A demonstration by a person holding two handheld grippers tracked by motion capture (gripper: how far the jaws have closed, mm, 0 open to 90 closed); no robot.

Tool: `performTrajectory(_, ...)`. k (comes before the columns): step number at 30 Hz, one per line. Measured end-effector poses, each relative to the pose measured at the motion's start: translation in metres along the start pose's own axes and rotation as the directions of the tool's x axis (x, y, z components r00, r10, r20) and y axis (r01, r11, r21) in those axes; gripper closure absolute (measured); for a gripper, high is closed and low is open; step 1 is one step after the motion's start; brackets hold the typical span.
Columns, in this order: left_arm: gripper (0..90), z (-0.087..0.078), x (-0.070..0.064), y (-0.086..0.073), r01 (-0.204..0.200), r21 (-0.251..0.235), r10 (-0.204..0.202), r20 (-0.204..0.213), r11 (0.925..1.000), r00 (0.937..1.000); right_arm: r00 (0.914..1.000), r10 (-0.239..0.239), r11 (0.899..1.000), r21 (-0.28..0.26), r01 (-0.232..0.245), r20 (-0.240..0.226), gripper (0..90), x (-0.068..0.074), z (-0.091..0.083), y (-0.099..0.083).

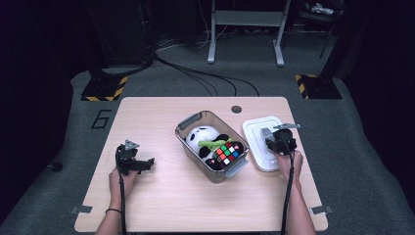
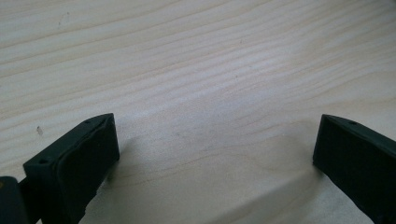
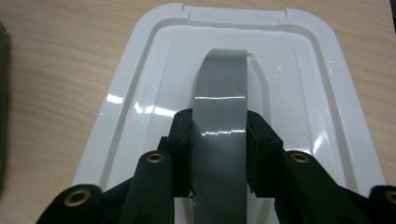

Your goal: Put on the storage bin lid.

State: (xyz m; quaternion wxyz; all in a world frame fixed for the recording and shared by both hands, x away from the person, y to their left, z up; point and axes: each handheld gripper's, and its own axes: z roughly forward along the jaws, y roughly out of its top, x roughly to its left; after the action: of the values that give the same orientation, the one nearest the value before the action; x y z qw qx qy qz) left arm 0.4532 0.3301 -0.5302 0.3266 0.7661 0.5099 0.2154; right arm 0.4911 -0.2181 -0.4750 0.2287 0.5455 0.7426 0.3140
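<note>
A white lid [image 1: 261,133] [image 3: 154,84] lies flat on the table, right of a clear plastic bin [image 1: 188,122]. Its grey handle [image 3: 219,116] runs down the middle. My right gripper [image 1: 280,140] [image 3: 218,140] is shut on that handle, one black pad [image 3: 183,135] pressed on each side. The bin holds a panda plush [image 1: 201,136], a green item [image 1: 215,143] and a colourful puzzle cube [image 1: 227,152]. My left gripper [image 1: 139,163] [image 2: 215,154] rests low over bare wood at the table's left, jaws wide apart and holding nothing.
The wooden table [image 1: 161,205] has a round cable hole [image 1: 236,109] near its far edge. Cables trail from both grippers toward the near edge. Beyond the table are a grey floor, stand feet with hazard stripes [image 1: 103,89] and a metal frame.
</note>
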Motion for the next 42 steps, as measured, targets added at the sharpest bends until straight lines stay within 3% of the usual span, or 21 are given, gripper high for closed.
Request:
performTrajectory(4, 0.0, 0.0, 0.0, 0.0, 0.001, 0.0, -0.001, 0.0, 1.0, 1.0, 0.9998, -0.009, 1.0, -0.021, 0.008, -0.02, 67.1, -0.002, -0.009, 0.003)
performTrajectory(11, 0.0, 0.0, 0.0, 0.0, 0.0, 0.0, 0.0, -0.001, 1.0, 1.0, 0.999, -0.043, 0.998, -0.051, 0.042, -0.015, 67.2, -0.003, -0.03, 0.012)
performTrajectory(20, 0.0, 0.0, 0.0, 0.0, -0.001, 0.001, 0.001, 0.002, 1.0, 1.0, 0.996, -0.079, 0.996, -0.052, 0.077, -0.043, 67.2, 0.0, -0.054, 0.036)
performTrajectory(42, 0.2, 0.0, 0.0, 0.0, -0.006, -0.003, 0.006, 0.001, 1.0, 1.0, 0.9802, -0.165, 0.984, -0.086, 0.157, -0.108, 67.2, 0.026, -0.101, 0.08)
